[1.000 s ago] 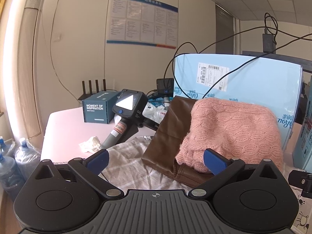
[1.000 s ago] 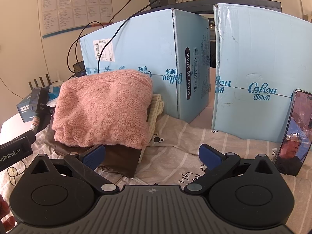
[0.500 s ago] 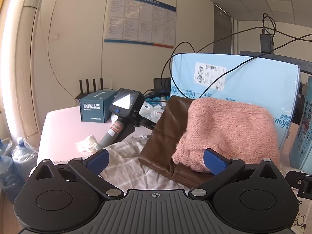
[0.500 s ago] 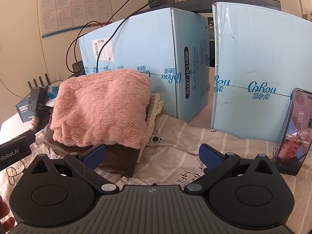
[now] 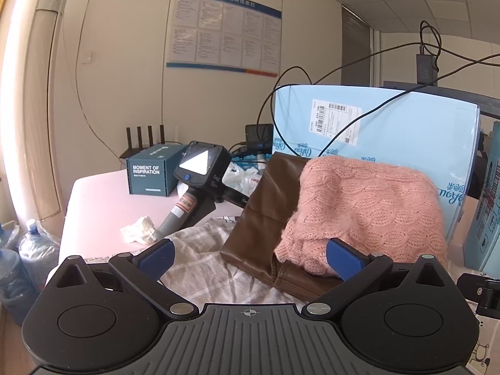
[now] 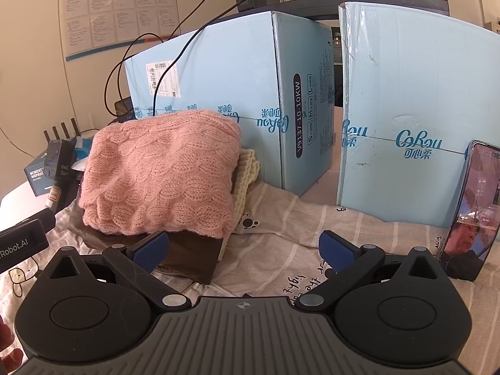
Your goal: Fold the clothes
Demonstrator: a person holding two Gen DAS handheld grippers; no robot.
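A folded pink knit sweater [image 5: 368,209] [image 6: 162,178] tops a stack, lying on a folded brown garment [image 5: 268,200] [image 6: 190,256]. A cream knit piece [image 6: 247,172] pokes out at the stack's right side. The stack rests on a striped printed sheet [image 5: 203,262] [image 6: 287,237]. My left gripper [image 5: 250,254] is open and held just in front of the stack's left corner, nothing between its blue pads. My right gripper [image 6: 243,247] is open too, in front of the stack's right corner and above the sheet, holding nothing.
Two tall light-blue cartons [image 6: 225,87] [image 6: 415,118] stand behind the stack, with cables draped over them. A phone [image 6: 472,209] leans at the right. On the pink table [image 5: 93,206] are a teal box [image 5: 153,175], a handheld scanner [image 5: 193,184] and a crumpled tissue [image 5: 139,234]. Water bottles [image 5: 28,256] stand at the left.
Both grippers have drifted only slightly; the stack sits marginally lower-left in the right wrist view. Both stay open and nothing was taken hold of.
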